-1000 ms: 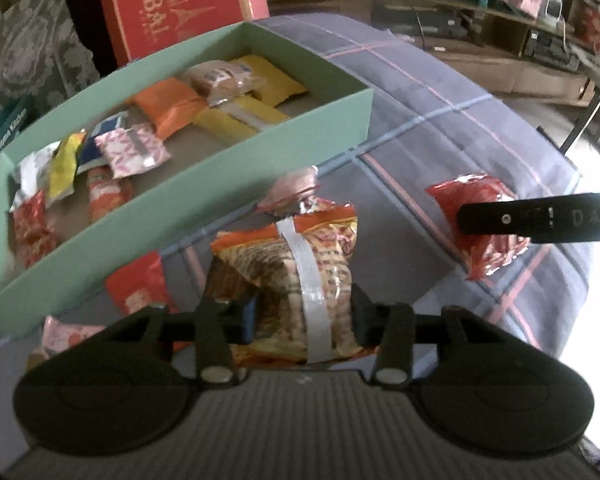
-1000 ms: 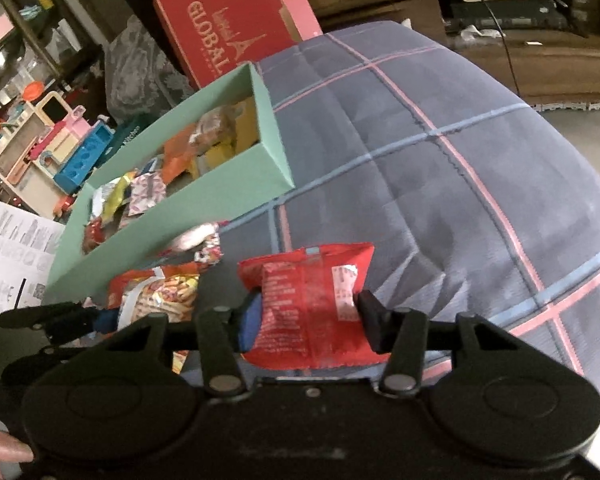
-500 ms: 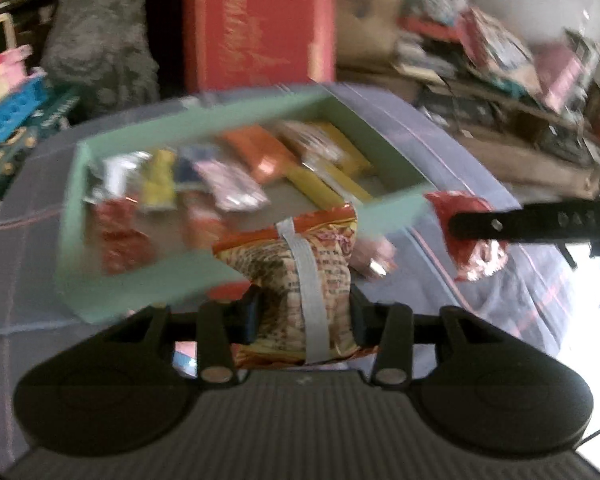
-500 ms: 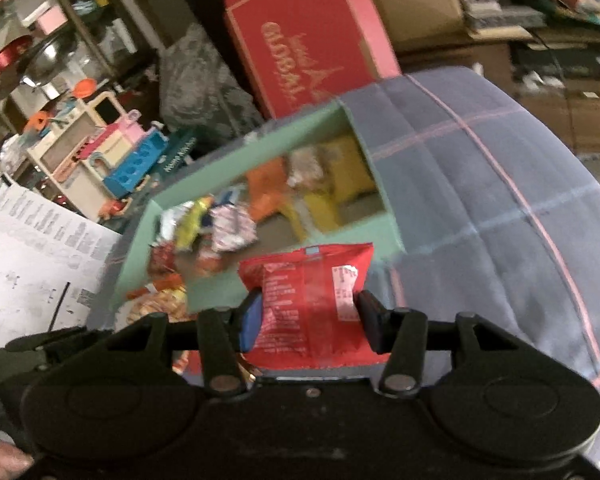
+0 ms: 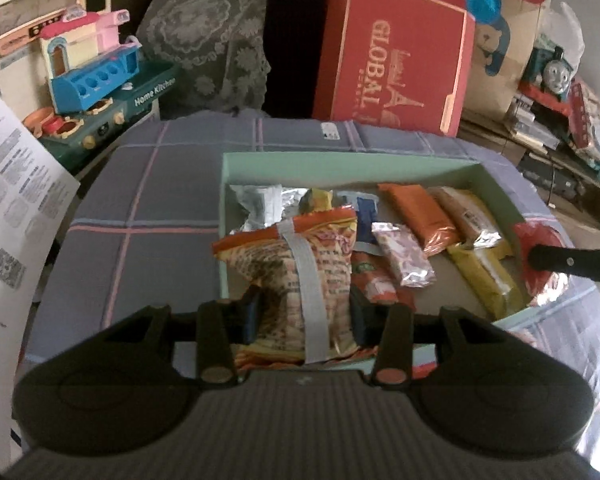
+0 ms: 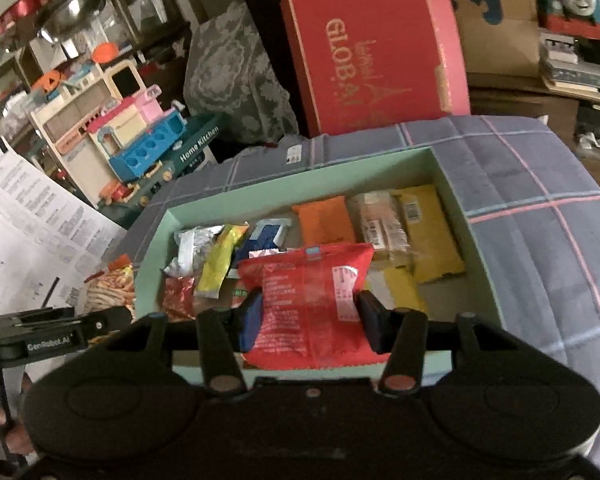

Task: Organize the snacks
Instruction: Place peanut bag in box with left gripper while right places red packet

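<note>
Pinching red snack packet (image 6: pixel 308 300) between jaws, over green box (image 6: pixel 484 248)

One mint-green box (image 6: pixel 466 216) on the plaid cloth, about ten snack packets inside the box, two more packets held above the box, one per gripper, one red carton (image 6: pixel 374 46) behind the box

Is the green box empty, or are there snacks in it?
Not empty. The green box already holds several packets, among them an orange one and a yellow one, lying on its floor.
</note>
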A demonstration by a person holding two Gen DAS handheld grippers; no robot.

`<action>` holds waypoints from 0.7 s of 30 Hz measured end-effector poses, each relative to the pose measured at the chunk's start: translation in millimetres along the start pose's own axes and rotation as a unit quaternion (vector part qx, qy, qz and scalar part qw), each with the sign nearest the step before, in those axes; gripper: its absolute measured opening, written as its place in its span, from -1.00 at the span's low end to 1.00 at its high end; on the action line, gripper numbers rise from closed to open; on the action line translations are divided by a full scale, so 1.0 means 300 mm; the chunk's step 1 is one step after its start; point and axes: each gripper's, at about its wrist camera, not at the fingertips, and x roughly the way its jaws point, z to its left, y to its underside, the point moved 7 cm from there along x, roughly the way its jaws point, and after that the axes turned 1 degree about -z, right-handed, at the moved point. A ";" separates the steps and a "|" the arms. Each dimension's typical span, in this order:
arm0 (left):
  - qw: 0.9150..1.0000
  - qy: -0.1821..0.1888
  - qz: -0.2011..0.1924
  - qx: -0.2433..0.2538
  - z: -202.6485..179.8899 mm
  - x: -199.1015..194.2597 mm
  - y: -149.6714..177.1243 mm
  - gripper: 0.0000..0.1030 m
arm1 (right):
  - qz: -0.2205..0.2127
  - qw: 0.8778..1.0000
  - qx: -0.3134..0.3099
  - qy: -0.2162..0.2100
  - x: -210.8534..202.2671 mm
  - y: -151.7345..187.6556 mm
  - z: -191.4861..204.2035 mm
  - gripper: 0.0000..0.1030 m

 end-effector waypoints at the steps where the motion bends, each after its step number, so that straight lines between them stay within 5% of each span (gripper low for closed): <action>1: 1.000 0.001 0.003 0.004 -0.001 0.012 -0.001 -0.19 | 0.004 1.000 -0.001 0.001 0.021 -0.003 0.007 -0.04; 8: 0.999 0.003 0.028 0.020 -0.032 0.117 0.005 -0.07 | 0.033 0.999 0.003 0.003 0.148 0.009 0.027 0.12; 9: 0.999 -0.002 0.029 0.020 -0.032 0.123 0.009 0.10 | 0.036 0.999 0.004 0.000 0.152 0.009 0.031 0.54; 10: 0.999 -0.010 0.028 0.018 -0.030 0.127 0.011 0.65 | 0.032 0.999 0.006 0.000 0.147 0.008 0.030 0.96; 11: 0.999 -0.023 0.024 0.015 -0.024 0.126 0.011 1.00 | 0.023 1.000 0.004 0.002 0.133 0.003 0.026 1.00; 21: 0.998 -0.041 0.020 -0.036 0.027 0.066 0.053 1.00 | 0.010 1.000 0.013 0.018 0.068 0.025 -0.018 1.00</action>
